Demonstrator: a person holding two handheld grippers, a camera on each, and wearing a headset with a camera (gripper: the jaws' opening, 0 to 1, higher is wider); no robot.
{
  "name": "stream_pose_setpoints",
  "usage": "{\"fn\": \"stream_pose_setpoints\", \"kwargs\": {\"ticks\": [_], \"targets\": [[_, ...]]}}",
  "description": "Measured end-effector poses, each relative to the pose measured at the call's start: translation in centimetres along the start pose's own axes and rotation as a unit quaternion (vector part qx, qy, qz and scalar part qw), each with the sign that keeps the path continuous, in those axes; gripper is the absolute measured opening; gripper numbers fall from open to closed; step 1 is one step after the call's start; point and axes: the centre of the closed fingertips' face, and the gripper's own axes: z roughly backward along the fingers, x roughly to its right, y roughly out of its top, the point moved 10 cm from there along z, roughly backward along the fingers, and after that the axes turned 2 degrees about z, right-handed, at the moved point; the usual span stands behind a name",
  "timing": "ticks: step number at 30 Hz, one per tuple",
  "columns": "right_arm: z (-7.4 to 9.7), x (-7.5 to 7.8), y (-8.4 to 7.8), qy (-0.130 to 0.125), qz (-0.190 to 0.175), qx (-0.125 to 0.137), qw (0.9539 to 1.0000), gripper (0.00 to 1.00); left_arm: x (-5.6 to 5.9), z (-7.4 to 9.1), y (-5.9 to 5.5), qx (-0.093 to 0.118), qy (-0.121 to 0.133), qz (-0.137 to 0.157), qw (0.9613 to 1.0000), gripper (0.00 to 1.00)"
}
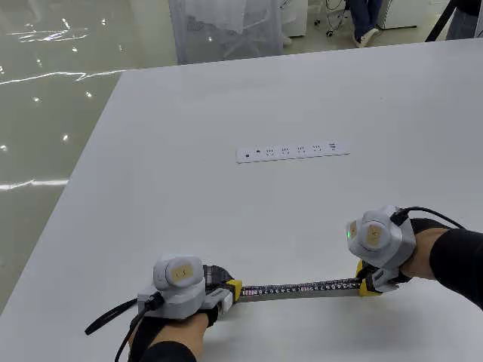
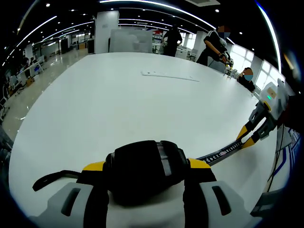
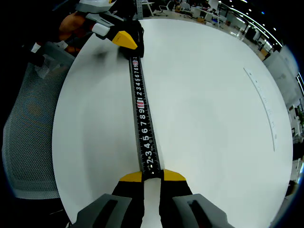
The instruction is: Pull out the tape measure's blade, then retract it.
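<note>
With the left claw (image 1: 232,289) clamped on the case (image 2: 142,173) and the right claw (image 3: 153,176) pinching the tip of the blade (image 1: 302,288), the blade runs nine-to-three o'clock between them.

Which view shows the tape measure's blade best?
Right gripper view: the blade runs up the picture, numerals readable. Head view shows it small, numerals tiny; left gripper view catches a short slanted stretch.

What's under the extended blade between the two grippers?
Bare white table lies beneath the blade. Its tip is hidden inside the right gripper, its other end inside the case in the left gripper.
</note>
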Motion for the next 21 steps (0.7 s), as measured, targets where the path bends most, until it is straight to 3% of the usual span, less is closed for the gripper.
{"fn": "stream_pose_setpoints", "kwargs": {"ticks": [21], "targets": [[-0.13, 0.09, 0.6, -0.001, -0.007, 0.001, 1.0, 0.06, -0.07, 0.03, 0.02, 0.0, 0.0, 0.0, 1.0, 0.59]]}}
